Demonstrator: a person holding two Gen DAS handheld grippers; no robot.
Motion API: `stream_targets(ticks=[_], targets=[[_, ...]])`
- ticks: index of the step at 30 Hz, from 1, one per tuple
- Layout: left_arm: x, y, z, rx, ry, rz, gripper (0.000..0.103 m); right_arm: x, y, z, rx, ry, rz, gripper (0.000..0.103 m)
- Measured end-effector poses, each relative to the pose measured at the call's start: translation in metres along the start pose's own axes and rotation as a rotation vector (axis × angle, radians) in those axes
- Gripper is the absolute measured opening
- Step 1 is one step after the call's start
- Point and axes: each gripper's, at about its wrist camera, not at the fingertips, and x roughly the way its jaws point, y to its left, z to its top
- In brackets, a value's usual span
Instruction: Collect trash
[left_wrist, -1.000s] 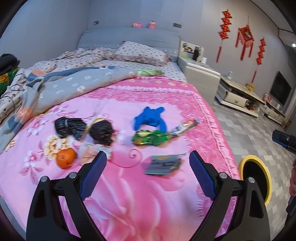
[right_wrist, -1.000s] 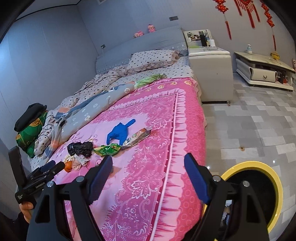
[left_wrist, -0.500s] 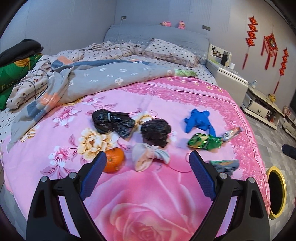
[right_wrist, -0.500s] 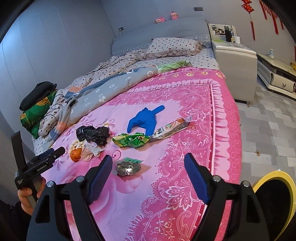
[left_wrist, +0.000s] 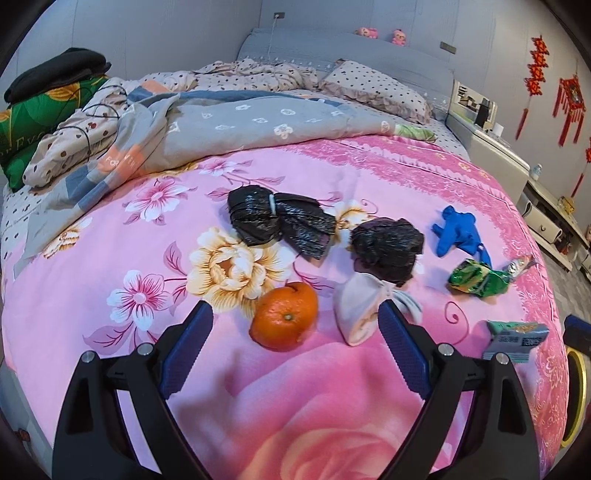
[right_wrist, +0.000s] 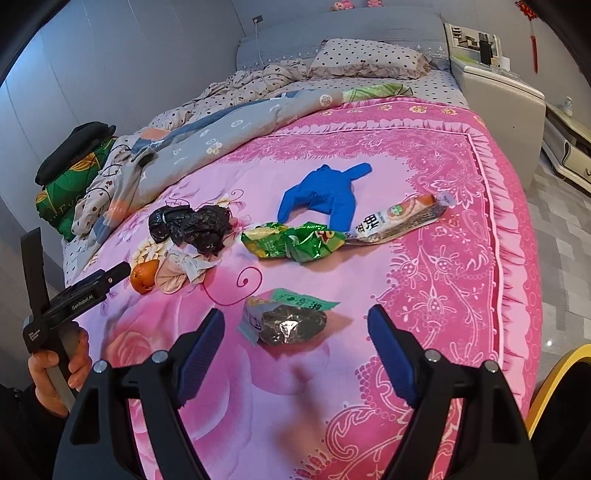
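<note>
Trash lies scattered on a pink flowered bedspread (left_wrist: 110, 258). In the left wrist view my open, empty left gripper (left_wrist: 295, 343) hovers just in front of an orange (left_wrist: 284, 320) and a beige knotted cloth wad (left_wrist: 360, 308). Two black plastic bags (left_wrist: 273, 221) (left_wrist: 386, 246) lie behind them. In the right wrist view my open, empty right gripper (right_wrist: 295, 350) hovers over a torn foil packet (right_wrist: 286, 323). Beyond it lie a green snack wrapper (right_wrist: 295, 245), a blue glove (right_wrist: 325, 194) and a sausage wrapper (right_wrist: 399, 218).
A yellow-rimmed black bin (right_wrist: 557, 417) stands on the tiled floor at the bed's right edge. A grey quilt (left_wrist: 236, 122) and pillows cover the far half of the bed. A white bedside cabinet (right_wrist: 498, 99) stands at the right.
Both grippers have moved closer to the bed and lower. The left one swung left onto the orange and cloth wad. The right one came over the foil packet.
</note>
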Motion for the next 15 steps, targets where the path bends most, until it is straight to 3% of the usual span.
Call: stream_targets(ticks=[11,15], targets=[[0.042,0.019,0.007,-0.063,0.041,0.017,0.086,0.046,0.013,0.001,-0.025,0.053,-0.02,0.076],[0.053,0.017,0.004,-0.059,0.058,0.003,0.08,0.06,0.018,0.001,-0.041,0.068,-0.02,0.076]])
